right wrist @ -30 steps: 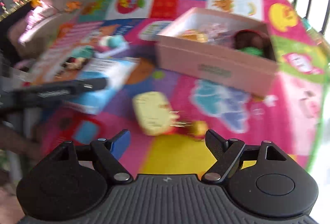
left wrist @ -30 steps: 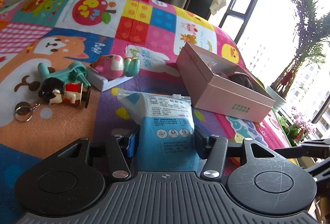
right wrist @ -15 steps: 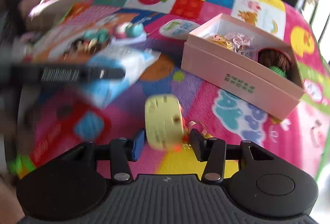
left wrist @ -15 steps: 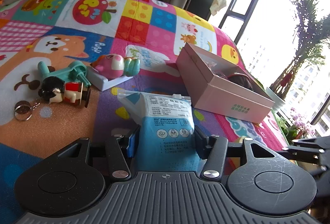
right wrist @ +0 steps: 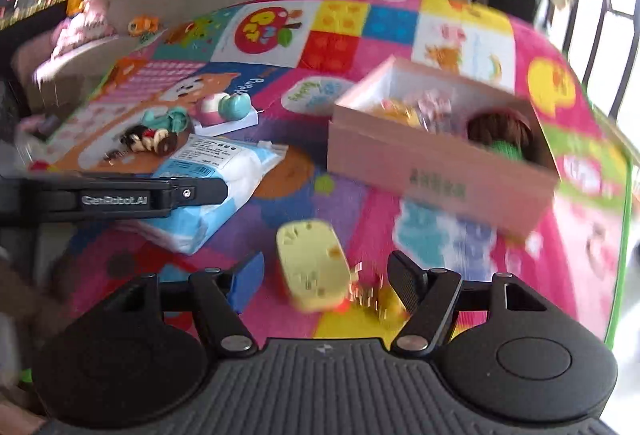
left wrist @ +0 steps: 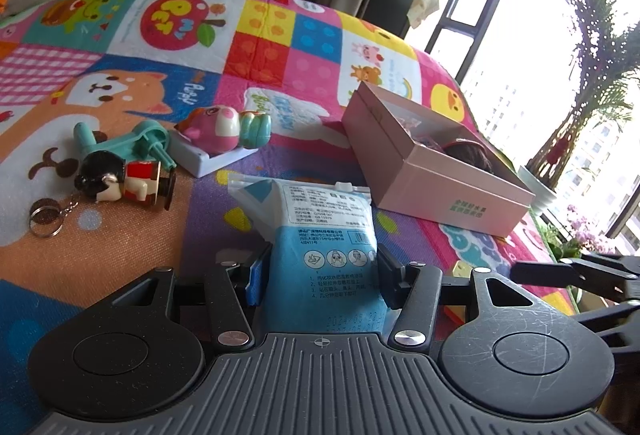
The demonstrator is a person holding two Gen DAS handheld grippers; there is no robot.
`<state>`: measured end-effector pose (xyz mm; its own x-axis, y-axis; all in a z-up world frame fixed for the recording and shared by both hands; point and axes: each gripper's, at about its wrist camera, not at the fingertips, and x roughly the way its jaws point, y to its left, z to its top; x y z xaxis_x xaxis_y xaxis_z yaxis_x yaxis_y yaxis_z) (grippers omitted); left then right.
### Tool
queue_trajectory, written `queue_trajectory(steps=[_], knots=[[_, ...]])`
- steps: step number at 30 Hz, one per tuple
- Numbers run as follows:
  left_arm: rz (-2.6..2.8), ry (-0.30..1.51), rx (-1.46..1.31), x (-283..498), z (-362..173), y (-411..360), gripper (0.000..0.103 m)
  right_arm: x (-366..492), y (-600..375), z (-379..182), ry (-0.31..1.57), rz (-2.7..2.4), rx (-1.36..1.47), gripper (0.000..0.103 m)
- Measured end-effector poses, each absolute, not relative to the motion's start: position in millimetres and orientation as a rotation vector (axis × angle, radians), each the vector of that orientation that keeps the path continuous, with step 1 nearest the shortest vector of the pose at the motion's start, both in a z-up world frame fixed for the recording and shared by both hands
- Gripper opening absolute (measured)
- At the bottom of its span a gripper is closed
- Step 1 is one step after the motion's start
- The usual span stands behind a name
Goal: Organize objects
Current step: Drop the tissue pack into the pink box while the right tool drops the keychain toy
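Observation:
My left gripper [left wrist: 320, 271] is shut on a blue and white sealed packet [left wrist: 328, 231], which rests on the play mat; the pads press on both of its sides. The right wrist view shows the same packet [right wrist: 216, 171] under a black left finger [right wrist: 192, 193]. My right gripper [right wrist: 326, 267] hangs low over the mat, its jaws opening. A pale yellow toy [right wrist: 310, 267] with a small orange keychain part lies between them, and neither pad touches it. The open pink box [right wrist: 400, 163] stands beyond, with several small items inside.
The pink box [left wrist: 400, 171] is right of the packet. On the colourful play mat [left wrist: 260, 47] to the left lie a pink toy on a pale blue base [left wrist: 216, 127], a teal toy [left wrist: 136, 141] and a black-haired figure keychain [left wrist: 120, 183]. A window is at right.
The right gripper came down to the yellow toy, narrowed its jaws around it half a second ago, and now holds them wider. The left gripper and packet have not moved.

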<state>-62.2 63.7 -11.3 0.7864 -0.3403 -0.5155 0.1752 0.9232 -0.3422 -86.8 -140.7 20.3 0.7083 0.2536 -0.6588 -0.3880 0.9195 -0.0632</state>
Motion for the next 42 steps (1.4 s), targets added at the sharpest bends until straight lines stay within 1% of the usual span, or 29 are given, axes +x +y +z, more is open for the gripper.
queue_trajectory(steps=[1,2,3,7,8,9,11,15,20,23,25,28,30,34,36,38,42], knots=[[-0.281,0.606,-0.282,-62,-11,63,0.058,-82,-136,17,0.709,0.366,-0.223,0.065],[-0.279,0.606,-0.279,-62,-11,63,0.058,-79,-134,15,0.729,0.377,-0.234,0.048],[-0.278,0.606,-0.277,-63,-11,62,0.058,-77,-133,14,0.746,0.384,-0.246,0.048],[-0.273,0.606,-0.263,-63,-9,60,0.057,-88,-145,25,0.711,0.398,-0.234,0.048],[-0.265,0.608,-0.24,-64,-7,57,0.056,-91,-152,29,0.703,0.398,-0.219,0.046],[-0.265,0.611,-0.216,-66,-4,54,0.056,-94,-159,34,0.696,0.399,-0.202,0.039],[-0.307,0.6,-0.205,-68,8,47,0.055,-99,-175,43,0.679,0.389,-0.169,0.039],[-0.385,0.505,-0.187,-59,52,24,0.055,-103,-205,57,0.626,0.354,-0.097,0.038],[-0.457,0.433,-0.228,-2,91,-27,0.056,-106,-230,61,0.574,0.355,0.0,0.038],[-0.466,0.464,-0.288,48,88,-60,0.056,-107,-242,61,0.56,0.345,0.039,0.038],[-0.45,0.529,-0.331,78,73,-77,0.056,-110,-249,63,0.544,0.334,0.05,0.038],[-0.366,0.642,-0.27,102,45,-98,0.056,-113,-262,66,0.524,0.314,0.064,0.038],[-0.328,0.719,-0.195,100,33,-106,0.058,-112,-270,66,0.516,0.3,0.076,0.038],[-0.362,0.711,-0.105,75,36,-106,0.059,-104,-281,62,0.517,0.274,0.096,0.038],[-0.38,0.671,-0.117,62,45,-96,0.057,-99,-284,62,0.517,0.262,0.105,0.038],[-0.394,0.606,-0.143,43,58,-80,0.056,-94,-285,69,0.501,0.26,0.106,0.038],[-0.437,0.528,-0.192,4,74,-48,0.057,-74,-284,103,0.425,0.27,0.06,0.038]])
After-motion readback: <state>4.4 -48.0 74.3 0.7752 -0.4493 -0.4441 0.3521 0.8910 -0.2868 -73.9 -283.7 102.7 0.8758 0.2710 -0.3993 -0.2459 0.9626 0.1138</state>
